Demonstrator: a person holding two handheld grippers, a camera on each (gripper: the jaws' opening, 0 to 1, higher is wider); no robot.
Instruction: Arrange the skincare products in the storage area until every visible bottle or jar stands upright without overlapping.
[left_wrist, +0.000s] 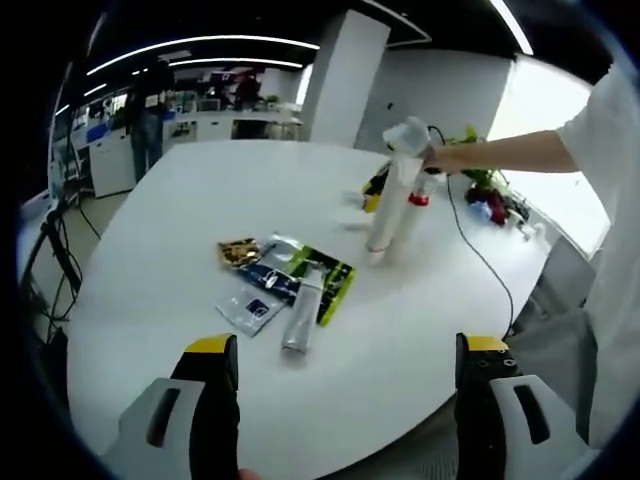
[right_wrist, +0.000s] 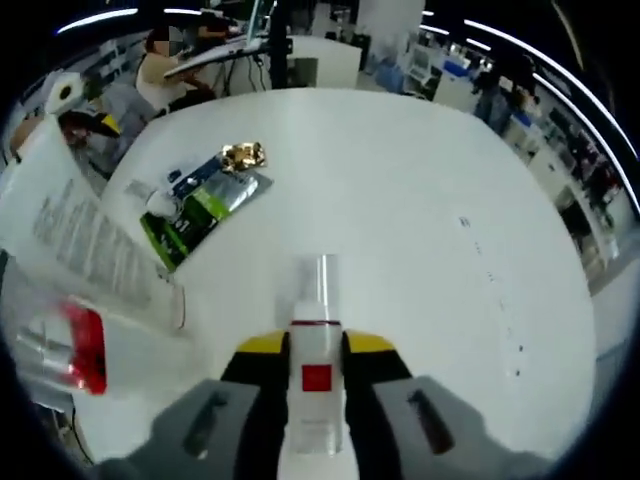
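We see the left gripper hanging above the white table, its jaws spread wide with nothing between them. Just beyond it a silver tube lies flat across a heap of sachets. Further past the heap, the right gripper meets a tall white tube standing on the table. In the right gripper view, the right gripper pinches a clear bottle with a red label. The tall white tube looms left of it, and the sachets lie beyond.
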